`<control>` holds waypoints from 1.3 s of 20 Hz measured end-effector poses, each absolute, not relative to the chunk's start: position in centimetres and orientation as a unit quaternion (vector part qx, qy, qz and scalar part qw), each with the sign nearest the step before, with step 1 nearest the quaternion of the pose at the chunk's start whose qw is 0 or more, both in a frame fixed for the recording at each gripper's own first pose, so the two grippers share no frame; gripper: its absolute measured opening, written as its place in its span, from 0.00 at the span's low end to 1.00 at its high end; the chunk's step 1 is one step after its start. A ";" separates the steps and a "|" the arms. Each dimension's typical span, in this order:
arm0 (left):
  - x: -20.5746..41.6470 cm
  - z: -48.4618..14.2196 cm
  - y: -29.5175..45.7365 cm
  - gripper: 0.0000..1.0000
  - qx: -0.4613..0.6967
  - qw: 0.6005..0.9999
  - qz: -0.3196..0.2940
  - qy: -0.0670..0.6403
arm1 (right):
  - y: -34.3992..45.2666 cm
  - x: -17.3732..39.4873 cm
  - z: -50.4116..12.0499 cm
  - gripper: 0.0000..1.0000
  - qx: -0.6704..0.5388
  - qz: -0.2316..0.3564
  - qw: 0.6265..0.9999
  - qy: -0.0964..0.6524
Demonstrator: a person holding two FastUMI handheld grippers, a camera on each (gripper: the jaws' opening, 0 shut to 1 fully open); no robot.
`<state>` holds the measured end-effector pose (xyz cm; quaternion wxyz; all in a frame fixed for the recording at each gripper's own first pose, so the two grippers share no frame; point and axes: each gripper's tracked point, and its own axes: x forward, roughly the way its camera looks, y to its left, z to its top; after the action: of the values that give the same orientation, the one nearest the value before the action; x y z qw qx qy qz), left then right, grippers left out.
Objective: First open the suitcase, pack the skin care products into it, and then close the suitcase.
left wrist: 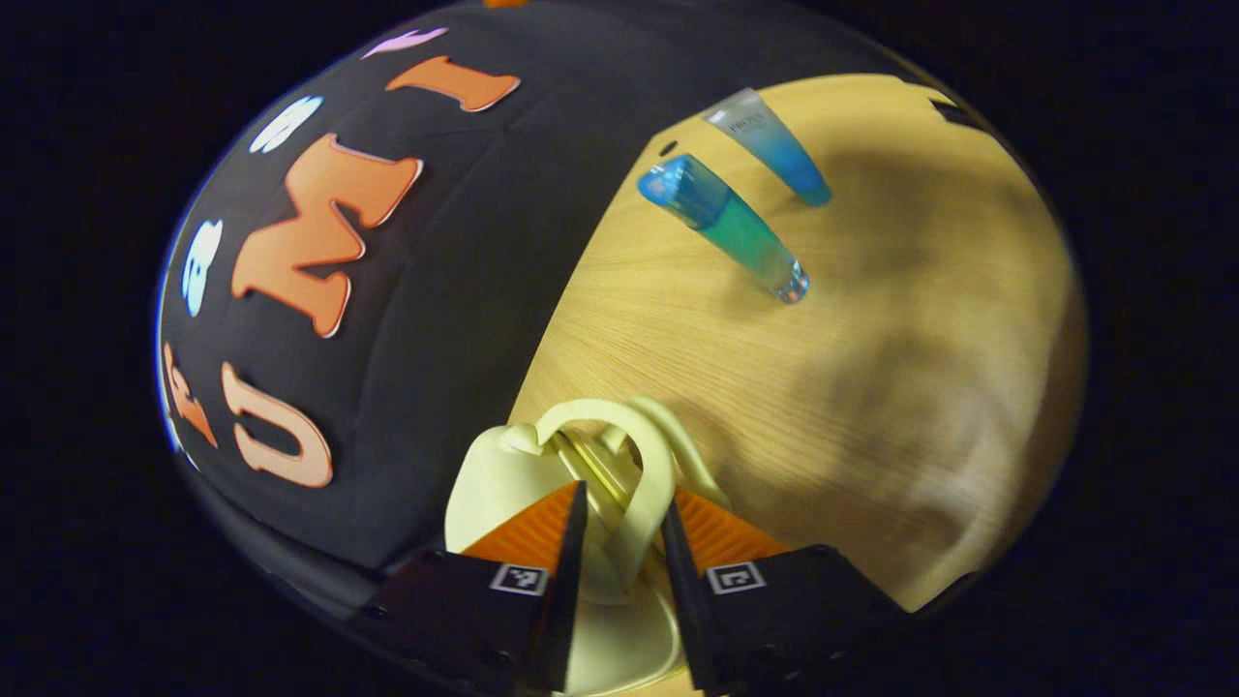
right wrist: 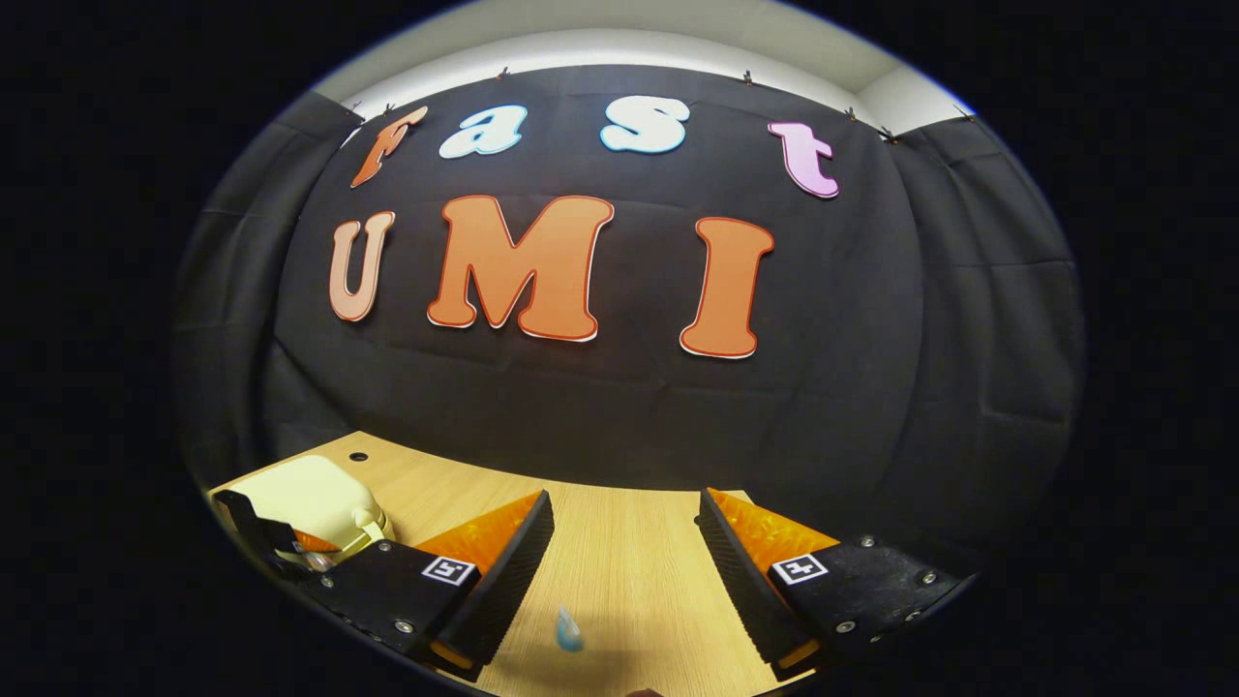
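At the desk's (left wrist: 871,387) back edge by the wall, the left gripper (left wrist: 624,542) pinches the cream suitcase's (left wrist: 503,474) handle (left wrist: 650,465). Two blue tubes (left wrist: 731,227) lie well apart on open wood. The right gripper (right wrist: 624,542) hangs spread, holding nothing.

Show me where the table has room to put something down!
The biggest bare patch of table lies between the two blue tubes and the cream suitcase. Another bare strip runs along the black cloth wall, in front of the right hand-held gripper. It is crowded at the suitcase handle, where the left hand-held gripper sits.
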<state>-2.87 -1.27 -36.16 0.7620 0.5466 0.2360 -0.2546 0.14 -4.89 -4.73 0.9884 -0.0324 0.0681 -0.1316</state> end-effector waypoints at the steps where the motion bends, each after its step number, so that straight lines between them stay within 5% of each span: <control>1: -2.8 -36.6 -1.7 0.20 0.558 0.756 -0.256 0.228 | -5.0 0.2 -4.5 0.96 -0.033 -0.132 0.989 0.066; 4: -2.9 -35.6 -1.5 0.05 0.517 0.783 -0.253 0.237 | -5.1 0.1 -4.3 0.95 -0.033 -0.134 0.989 0.062; 15: 0.3 -23.5 3.7 0.05 0.369 0.890 -0.172 0.206 | -3.6 0.6 -4.5 0.95 -0.040 -0.124 0.989 0.073; 26: 5.1 -15.4 17.2 0.05 0.248 0.948 -0.064 0.190 | -0.1 1.9 -4.4 0.95 -0.049 -0.116 0.989 0.077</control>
<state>5.10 17.24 -15.39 0.9477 0.2479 0.1903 -0.0638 1.94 -0.08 -4.41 0.9891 -0.0488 0.0773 -0.1157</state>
